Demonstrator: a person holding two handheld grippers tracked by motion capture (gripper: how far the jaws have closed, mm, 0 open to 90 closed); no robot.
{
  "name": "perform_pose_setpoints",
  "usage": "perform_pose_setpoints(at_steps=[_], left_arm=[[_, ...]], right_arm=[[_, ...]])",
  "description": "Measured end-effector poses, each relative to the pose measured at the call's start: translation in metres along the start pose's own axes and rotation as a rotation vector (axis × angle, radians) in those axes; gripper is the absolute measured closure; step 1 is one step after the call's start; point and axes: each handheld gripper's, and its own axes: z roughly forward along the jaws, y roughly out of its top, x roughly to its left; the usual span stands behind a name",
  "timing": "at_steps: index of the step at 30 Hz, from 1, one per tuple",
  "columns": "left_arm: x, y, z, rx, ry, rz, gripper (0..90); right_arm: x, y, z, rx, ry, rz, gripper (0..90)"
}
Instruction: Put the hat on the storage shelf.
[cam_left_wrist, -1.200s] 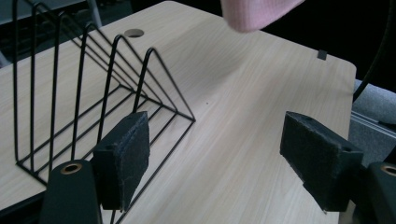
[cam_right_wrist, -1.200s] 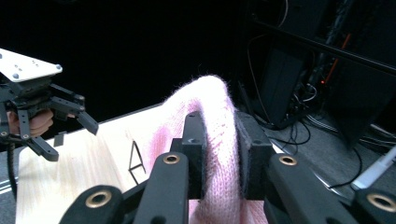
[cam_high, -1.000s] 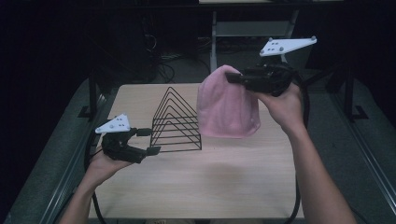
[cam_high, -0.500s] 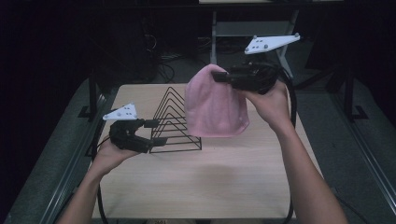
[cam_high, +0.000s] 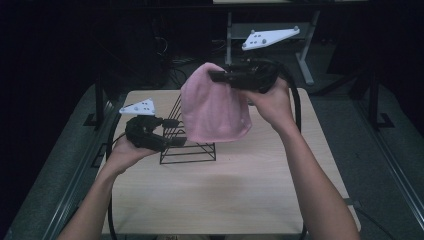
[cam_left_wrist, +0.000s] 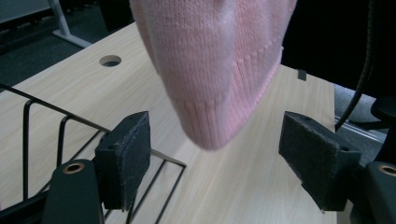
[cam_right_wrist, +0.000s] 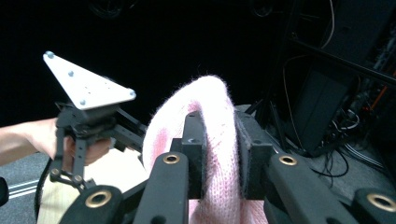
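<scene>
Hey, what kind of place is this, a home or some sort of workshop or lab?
Probably a lab or recording room, not a home: a plain wooden table with a cable hole, a dark room, loose cables and equipment frames behind it.

A pale wooden table (cam_high: 210, 200) carries a black wire rack (cam_high: 192, 150) near its left side.
</scene>
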Motion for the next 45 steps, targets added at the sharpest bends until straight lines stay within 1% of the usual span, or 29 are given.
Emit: perform_pose_setpoints(at_steps=[1,3,4,5,7,9,12,13,15,17,19,20,21,24,26,29,32,33,35,36,38,39,43,45], left_arm=[[0.002,0.001,0.001,-0.004,-0.001,-0.004,25.1],[0.005,0.003,0.001,-0.011,0.0,-0.012,28.7],[0.007,0.004,0.002,-0.014,-0.005,-0.024,30.3],[0.009,0.004,0.003,-0.017,-0.02,-0.032,33.3],[0.013,0.003,0.004,-0.014,-0.055,-0.031,44.4],[0.015,0.003,0.003,-0.013,-0.071,-0.033,54.7],[0.017,0.003,0.0,-0.009,-0.072,-0.023,71.7],[0.018,0.004,-0.001,-0.012,-0.068,-0.015,74.9],[0.019,0.004,-0.002,-0.002,-0.05,-0.014,78.8],[0.022,0.005,-0.004,0.01,-0.036,-0.007,80.2],[0.025,0.007,-0.007,0.018,-0.011,0.003,80.6],[0.026,0.008,-0.008,0.018,-0.001,-0.002,80.6],[0.028,0.009,-0.008,0.023,0.01,0.002,80.6],[0.035,0.009,-0.008,0.029,0.038,-0.016,80.6],[0.04,0.008,-0.007,0.033,0.057,-0.038,80.5],[0.045,0.007,-0.005,0.032,0.065,-0.057,80.3],[0.047,0.006,-0.003,0.04,0.072,-0.06,80.0],[0.049,0.006,0.0,0.051,0.083,-0.055,79.9],[0.049,0.005,0.003,0.063,0.086,-0.053,79.8],[0.05,0.005,0.005,0.073,0.097,-0.042,79.9],[0.05,0.004,0.007,0.084,0.108,-0.039,79.8],[0.051,0.004,0.007,0.091,0.115,-0.033,79.8],[0.053,0.003,0.005,0.099,0.137,-0.032,79.0],[0.054,0.001,0.004,0.108,0.136,-0.034,79.0]], right_arm=[[0.0,0.002,0.002,0.0,0.005,0.0,75.3],[0.0,0.004,0.006,-0.002,0.011,-0.007,75.3],[0.0,0.005,0.008,-0.004,0.013,-0.005,75.3],[-0.001,0.006,0.009,-0.011,0.018,-0.004,75.3],[0.0,0.007,0.011,-0.023,0.028,0.001,75.3],[0.0,0.008,0.014,-0.032,0.037,0.004,75.3],[-0.002,0.008,0.017,-0.035,0.038,0.002,75.1],[-0.002,0.008,0.018,-0.034,0.037,0.002,75.1],[-0.005,0.008,0.019,-0.036,0.036,0.005,75.0],[-0.006,0.007,0.02,-0.037,0.036,0.013,74.7],[-0.008,0.006,0.021,-0.04,0.034,0.02,74.7],[-0.009,0.006,0.022,-0.037,0.027,0.02,74.7],[-0.01,0.006,0.023,-0.035,0.02,0.017,74.7],[-0.016,0.004,0.025,-0.033,0.008,0.034,74.6],[-0.02,0.002,0.028,-0.02,-0.004,0.039,74.5],[-0.025,-0.002,0.032,-0.018,-0.012,0.051,74.5],[-0.028,-0.005,0.035,-0.012,-0.018,0.059,74.5],[-0.029,-0.006,0.036,-0.011,-0.021,0.06,74.5],[-0.03,-0.007,0.038,-0.007,-0.026,0.057,74.4],[-0.031,-0.008,0.038,-0.005,-0.027,0.057,74.4],[-0.031,-0.01,0.04,-0.001,-0.025,0.055,74.1],[-0.03,-0.01,0.04,0.002,-0.024,0.055,74.1],[-0.029,-0.012,0.042,0.008,-0.021,0.05,74.0],[-0.029,-0.013,0.043,0.01,-0.014,0.051,73.9]])
